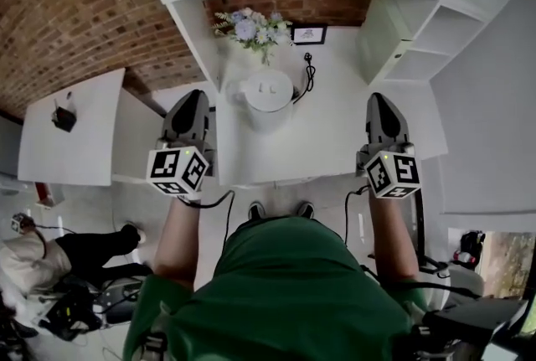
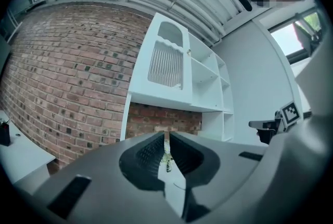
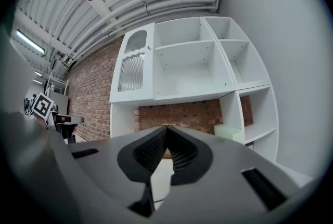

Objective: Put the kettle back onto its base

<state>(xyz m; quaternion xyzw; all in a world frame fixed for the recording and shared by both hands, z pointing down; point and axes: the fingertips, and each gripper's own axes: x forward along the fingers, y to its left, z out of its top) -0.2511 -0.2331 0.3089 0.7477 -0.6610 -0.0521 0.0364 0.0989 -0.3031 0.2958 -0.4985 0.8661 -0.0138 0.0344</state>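
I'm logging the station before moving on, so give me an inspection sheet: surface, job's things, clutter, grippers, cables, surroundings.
Surface: white tabletop, things stand at its back.
Job's things: round white kettle upright; base not discernible beneath.
Clutter: bunch of pale flowers; small black-framed picture.
Grippers: left gripper and right gripper shut, empty, flanking the kettle.
Cables: black cord beside the kettle.
Surroundings: red brick wall; white shelf unit.

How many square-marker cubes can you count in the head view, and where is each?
2. One cube rides on the left tongs, left of the white kettle. The other rides on the right tongs, right of it. None seems hidden.
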